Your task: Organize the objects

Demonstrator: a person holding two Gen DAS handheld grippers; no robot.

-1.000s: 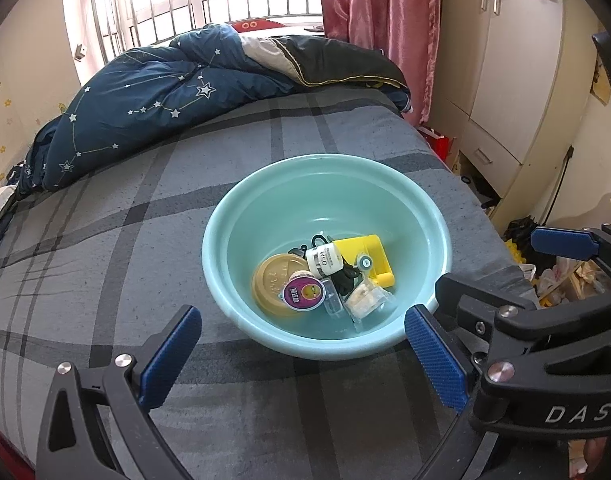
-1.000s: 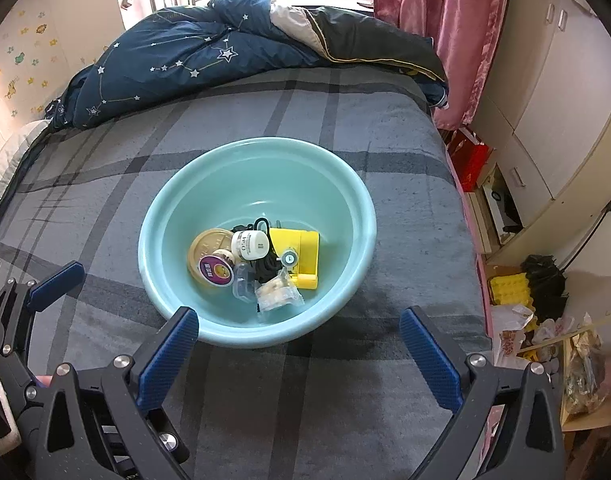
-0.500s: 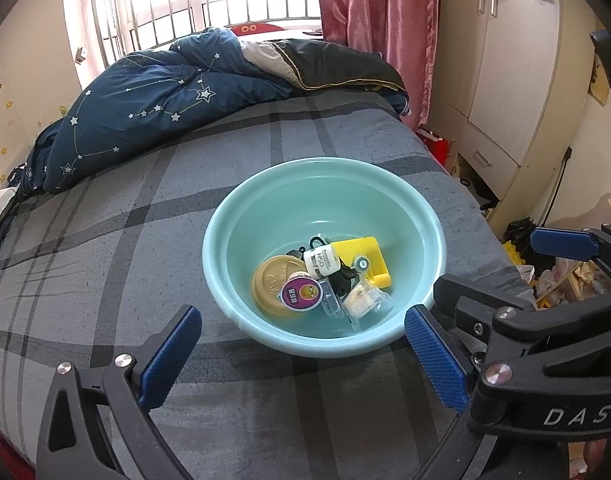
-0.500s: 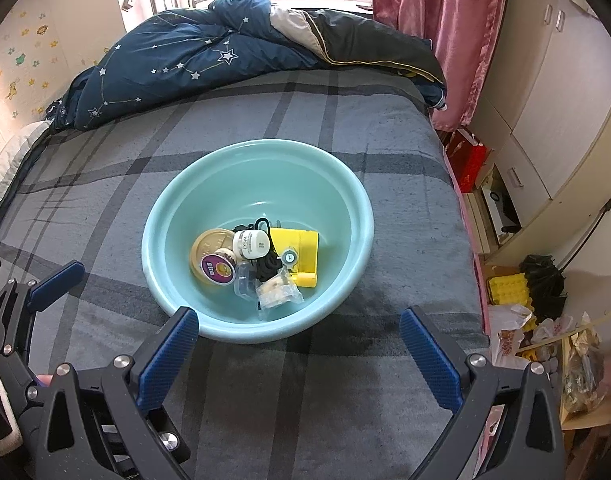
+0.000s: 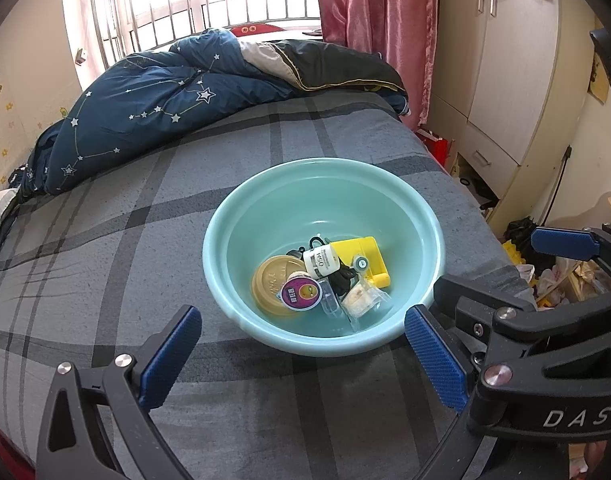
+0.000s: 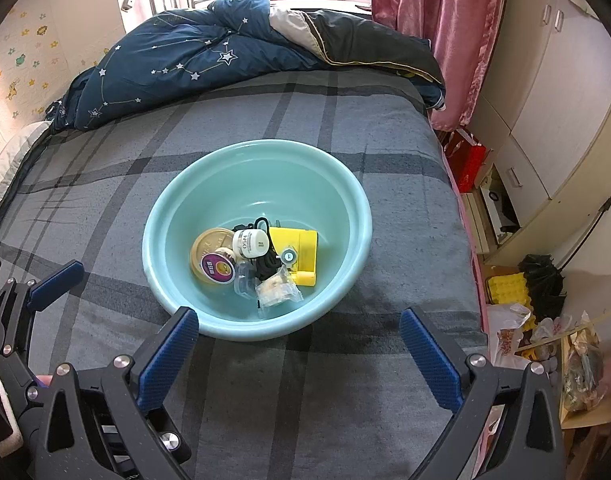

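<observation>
A teal basin (image 5: 265, 204) (image 6: 209, 184) sits on the grey plaid bed. Inside it lie a round tan lid (image 5: 271, 280) (image 6: 209, 246), a purple-labelled cup (image 5: 299, 292) (image 6: 217, 267), a white jar (image 5: 321, 261) (image 6: 251, 243), a yellow box (image 5: 361, 254) (image 6: 301, 250), a black cord and a clear snack packet (image 5: 359, 300) (image 6: 277, 290). My left gripper (image 5: 301, 360) hangs open just short of the basin's near rim, nothing between its fingers. My right gripper (image 6: 299, 356) is open too, to the right of the left one, holding nothing.
A dark blue starred duvet (image 5: 153, 108) (image 6: 185, 60) is heaped at the far end of the bed. Pink curtain (image 5: 369, 20) and white wardrobe (image 5: 505, 60) stand on the right. Bags and clutter (image 6: 545, 320) lie on the floor beyond the bed's right edge.
Both grippers have drawn back and up slightly, so the basin sits a little farther away in both views. Its contents have not moved.
</observation>
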